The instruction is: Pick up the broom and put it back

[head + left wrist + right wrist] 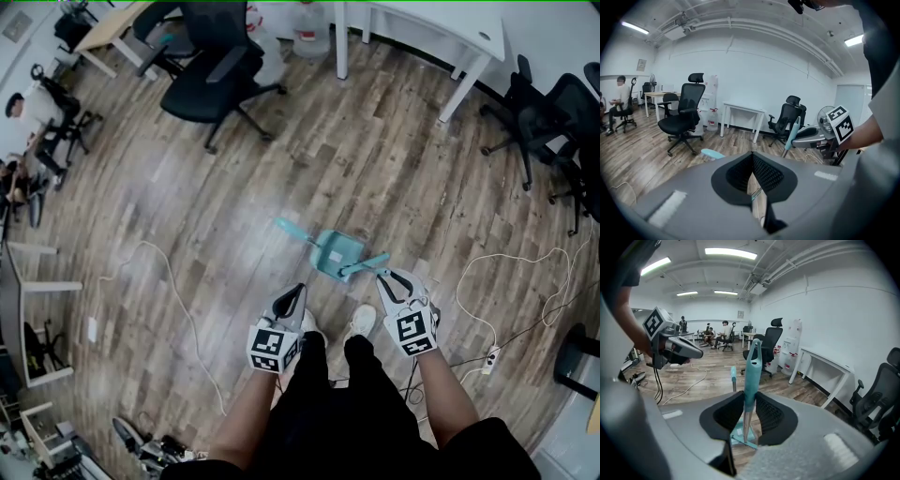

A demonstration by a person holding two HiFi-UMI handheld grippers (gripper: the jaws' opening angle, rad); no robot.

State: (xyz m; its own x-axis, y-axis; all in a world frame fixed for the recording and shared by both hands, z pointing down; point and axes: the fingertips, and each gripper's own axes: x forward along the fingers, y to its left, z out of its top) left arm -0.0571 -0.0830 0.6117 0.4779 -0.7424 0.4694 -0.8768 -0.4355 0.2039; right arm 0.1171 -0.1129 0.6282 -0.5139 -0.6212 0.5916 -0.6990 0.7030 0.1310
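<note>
What looks like the broom's teal handle (753, 364) stands upright between the jaws of the right gripper (750, 397), which grasp it. Its foot meets the teal pan (336, 253) on the floor (234, 178) below them. The left gripper (752, 157) has its jaws clenched on nothing. Keep the grip firm and the shaft vertical while setting it down. No writing is legible.

The wood-plank floor (234, 187) is seen steeply from above by the head camera, with the left tool (299, 290) and right tool (383, 276) close at the lower edge. Wide-angle views are taken along each tool's jaws, across the room, the right one just behind the teal plastic broom handle (752, 371). The black swivel office chair (211, 70) and white rectangular table (422, 23) are shared by all three views.
</note>
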